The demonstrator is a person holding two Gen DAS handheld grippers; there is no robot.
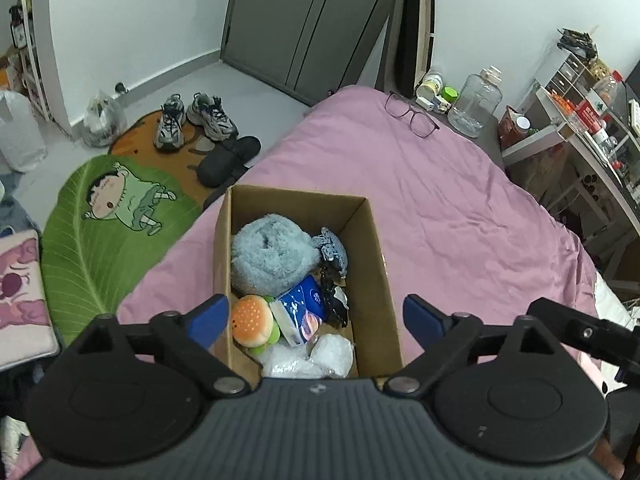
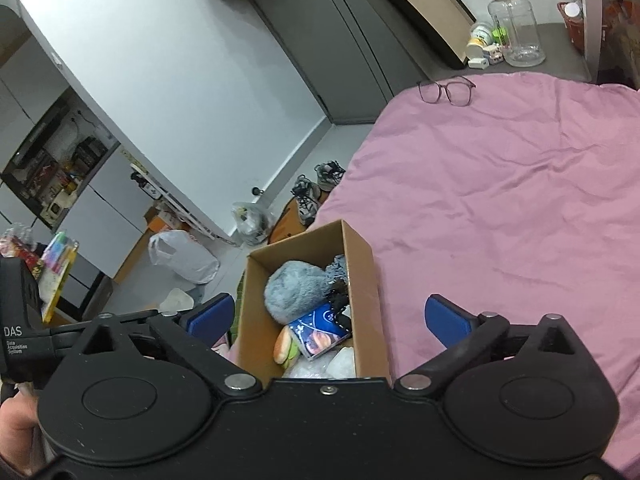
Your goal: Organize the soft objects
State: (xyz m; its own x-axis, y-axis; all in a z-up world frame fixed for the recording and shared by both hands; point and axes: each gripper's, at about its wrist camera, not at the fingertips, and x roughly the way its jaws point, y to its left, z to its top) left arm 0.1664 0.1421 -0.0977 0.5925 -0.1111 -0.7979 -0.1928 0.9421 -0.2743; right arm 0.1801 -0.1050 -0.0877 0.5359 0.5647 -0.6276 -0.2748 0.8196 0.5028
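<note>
An open cardboard box stands on the pink bed; it also shows in the right wrist view. Inside lie a fluffy blue plush, a burger plush, a blue tissue pack, a clear plastic bag, a grey-blue cloth and a black item. My left gripper is open and empty above the box's near end. My right gripper is open and empty above the box, whose plush and tissue pack show.
Glasses lie at the bed's far edge. A clear water jug and small jars stand beyond it. Sneakers and a leaf rug are on the floor left. A cluttered shelf stands at the right.
</note>
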